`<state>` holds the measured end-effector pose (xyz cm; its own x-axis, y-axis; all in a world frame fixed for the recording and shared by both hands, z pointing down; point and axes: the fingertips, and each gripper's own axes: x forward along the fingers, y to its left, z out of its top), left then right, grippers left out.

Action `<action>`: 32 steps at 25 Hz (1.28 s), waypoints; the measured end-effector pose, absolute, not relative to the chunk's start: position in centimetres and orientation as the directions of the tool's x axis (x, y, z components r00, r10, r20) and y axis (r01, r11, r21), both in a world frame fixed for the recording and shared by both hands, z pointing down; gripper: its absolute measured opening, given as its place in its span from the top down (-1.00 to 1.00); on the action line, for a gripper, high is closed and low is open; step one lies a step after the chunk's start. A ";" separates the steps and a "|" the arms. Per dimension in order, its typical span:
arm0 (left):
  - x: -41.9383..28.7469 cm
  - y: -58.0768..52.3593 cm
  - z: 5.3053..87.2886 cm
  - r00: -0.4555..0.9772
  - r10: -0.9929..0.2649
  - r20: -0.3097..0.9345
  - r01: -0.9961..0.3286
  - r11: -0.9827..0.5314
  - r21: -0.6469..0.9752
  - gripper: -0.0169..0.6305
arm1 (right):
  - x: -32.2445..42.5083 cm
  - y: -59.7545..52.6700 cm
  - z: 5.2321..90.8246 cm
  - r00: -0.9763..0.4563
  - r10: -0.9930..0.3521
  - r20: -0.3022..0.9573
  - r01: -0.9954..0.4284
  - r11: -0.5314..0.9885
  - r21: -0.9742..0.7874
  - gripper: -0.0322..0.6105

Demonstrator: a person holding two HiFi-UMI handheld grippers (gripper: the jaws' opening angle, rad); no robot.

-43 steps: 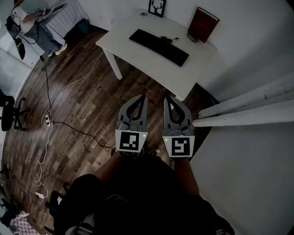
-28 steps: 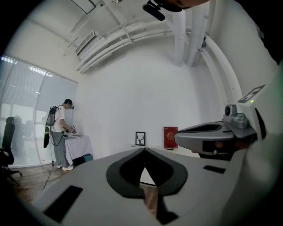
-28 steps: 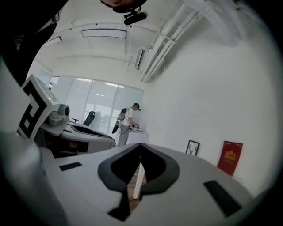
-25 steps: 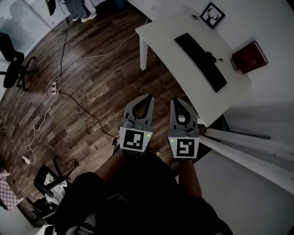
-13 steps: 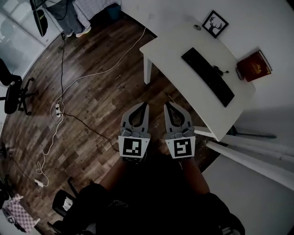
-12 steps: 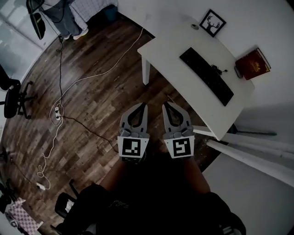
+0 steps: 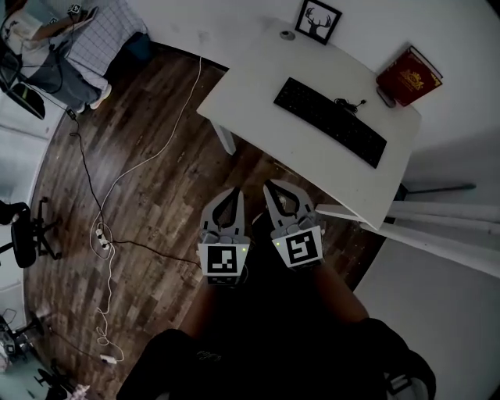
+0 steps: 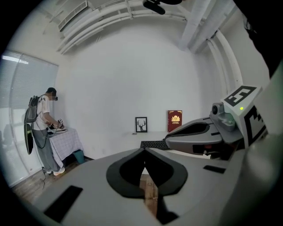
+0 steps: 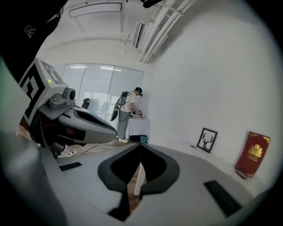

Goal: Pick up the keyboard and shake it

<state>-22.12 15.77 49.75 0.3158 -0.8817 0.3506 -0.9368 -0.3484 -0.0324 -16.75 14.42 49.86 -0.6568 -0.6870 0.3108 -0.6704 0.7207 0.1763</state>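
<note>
A black keyboard lies across the white table in the head view, its cable at the far side. The keyboard shows small and distant in the left gripper view. My left gripper and right gripper hang side by side over the wooden floor, well short of the table. Both are shut with nothing between their jaws. The left gripper and right gripper show their tips touching in their own views.
A red book and a framed deer picture stand at the table's far edge by the white wall. White pipes lie at the right. Cables and a power strip trail across the floor. A person stands at a small table far left.
The head view has swung: the table sits nearer the top centre and more square-on. Both grippers stay shut, now lower in the view and tilted slightly left.
</note>
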 end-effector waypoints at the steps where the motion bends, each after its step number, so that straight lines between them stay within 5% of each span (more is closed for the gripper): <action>1: -21.9 14.6 50.0 0.323 -0.876 0.359 -0.935 -0.354 -0.023 0.94 | -16.9 13.4 50.4 -0.657 -0.686 0.313 -0.674 0.720 0.166 0.83; 8: -21.7 6.8 50.3 0.389 -0.790 0.474 -0.871 -0.483 -0.092 0.94 | -17.0 5.2 50.0 -0.657 -0.672 0.341 -0.688 0.720 0.090 0.83; 19: -12.9 -4.2 52.6 0.541 -0.620 0.569 -0.687 -0.716 -0.127 0.94 | -5.7 -4.9 54.4 -0.482 -0.760 0.437 -0.825 0.562 0.067 0.83; 32: -5.8 -14.6 57.6 0.581 -0.224 0.782 -0.042 -0.968 -0.246 0.94 | -0.3 -9.4 61.1 -0.358 -0.697 0.621 -0.899 0.436 -0.029 0.83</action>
<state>-5.77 -14.63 57.63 0.5814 -0.2239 0.7822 -0.0421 -0.9684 -0.2459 -0.28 -9.42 61.12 -0.3582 -0.6974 0.6207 -0.8994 0.4361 -0.0291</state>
